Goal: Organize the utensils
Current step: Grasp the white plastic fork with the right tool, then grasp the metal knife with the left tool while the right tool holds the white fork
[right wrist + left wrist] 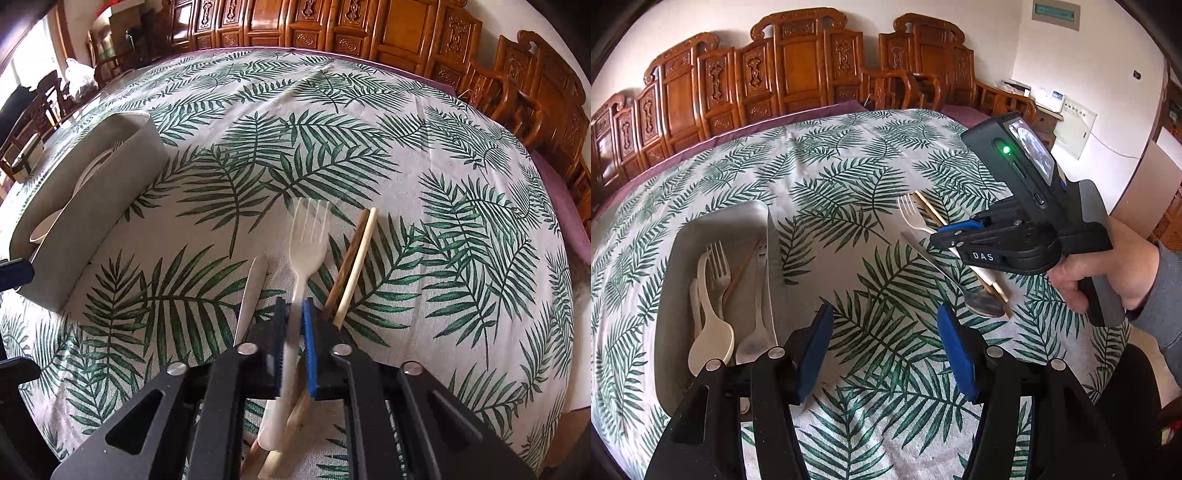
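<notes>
The right gripper [294, 332] pinches a cream plastic fork [306, 236] between a metal spoon [251, 295] and chopsticks [356, 258]; the left gripper [884, 347] hangs spread over bare leaf-print tablecloth [849, 177] beside the grey tray's wall [770, 258].

Two long grey plastic trays [720, 229] are sitting at frame left; three pale forks [718, 269], three spoons [982, 301] and three thin wooden chopsticks [356, 266] are showing.

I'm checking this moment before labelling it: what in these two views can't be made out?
- Left wrist view: the right gripper covers the middle of the loose fork, chopsticks and metal spoon.
- Right wrist view: the tray wall hides most of its contents; the fork is motion-blurred, and its handle end is hidden under the gripper.
- Left wrist view: the left gripper covers the tray's near end.
</notes>
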Tool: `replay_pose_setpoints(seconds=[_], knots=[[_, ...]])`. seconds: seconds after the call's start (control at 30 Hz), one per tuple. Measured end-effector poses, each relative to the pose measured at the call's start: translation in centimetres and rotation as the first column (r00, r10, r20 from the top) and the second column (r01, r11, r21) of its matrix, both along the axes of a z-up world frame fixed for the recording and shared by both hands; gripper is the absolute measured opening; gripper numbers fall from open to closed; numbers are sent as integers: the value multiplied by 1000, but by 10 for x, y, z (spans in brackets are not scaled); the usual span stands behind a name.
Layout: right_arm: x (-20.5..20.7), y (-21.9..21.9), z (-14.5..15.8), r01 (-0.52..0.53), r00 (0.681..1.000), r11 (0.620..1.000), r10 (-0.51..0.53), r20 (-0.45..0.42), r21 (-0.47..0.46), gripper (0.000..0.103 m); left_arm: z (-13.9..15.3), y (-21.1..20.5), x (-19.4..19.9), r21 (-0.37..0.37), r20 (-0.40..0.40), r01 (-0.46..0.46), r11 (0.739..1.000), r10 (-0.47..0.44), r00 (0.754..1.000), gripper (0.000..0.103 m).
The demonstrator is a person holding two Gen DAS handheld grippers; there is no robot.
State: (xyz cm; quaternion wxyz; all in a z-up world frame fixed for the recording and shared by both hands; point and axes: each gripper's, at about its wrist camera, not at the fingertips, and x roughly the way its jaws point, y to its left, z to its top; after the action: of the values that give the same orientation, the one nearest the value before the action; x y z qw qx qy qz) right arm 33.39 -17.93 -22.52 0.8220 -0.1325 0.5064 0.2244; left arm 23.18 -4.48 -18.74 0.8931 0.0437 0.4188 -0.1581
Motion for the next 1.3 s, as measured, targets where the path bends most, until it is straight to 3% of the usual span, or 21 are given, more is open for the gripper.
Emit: replay_pose_setpoints(seconds=[0.27,0.57,0.87,1.1,1.23,1.3], knots=[[-29,-27,35,57,998,994,-60,34,89,8,-1,-19,5,1,-16,11,1000,-11,1000,56],[-73,-69,51,96,993,991,-102,63,92,8,-14,-54,26,-33,-86,21,999,-24,996,55],[-80,-96,45,135,989,983,-142,50,124,9,-44,-81,52,-47,-212,-8,999,-2,977,28],[-74,-109,43,166,984,978,-173,45,130,9,-54,-95,66,12,-253,-44,999,45,966,22],[-71,-117,40,189,981,971,-195,25,150,9,-56,-109,67,122,-245,-27,992,57,968,20],[-72,-117,39,188,981,972,-193,26,143,9,-56,-110,66,143,-244,-26,989,61,968,18]])
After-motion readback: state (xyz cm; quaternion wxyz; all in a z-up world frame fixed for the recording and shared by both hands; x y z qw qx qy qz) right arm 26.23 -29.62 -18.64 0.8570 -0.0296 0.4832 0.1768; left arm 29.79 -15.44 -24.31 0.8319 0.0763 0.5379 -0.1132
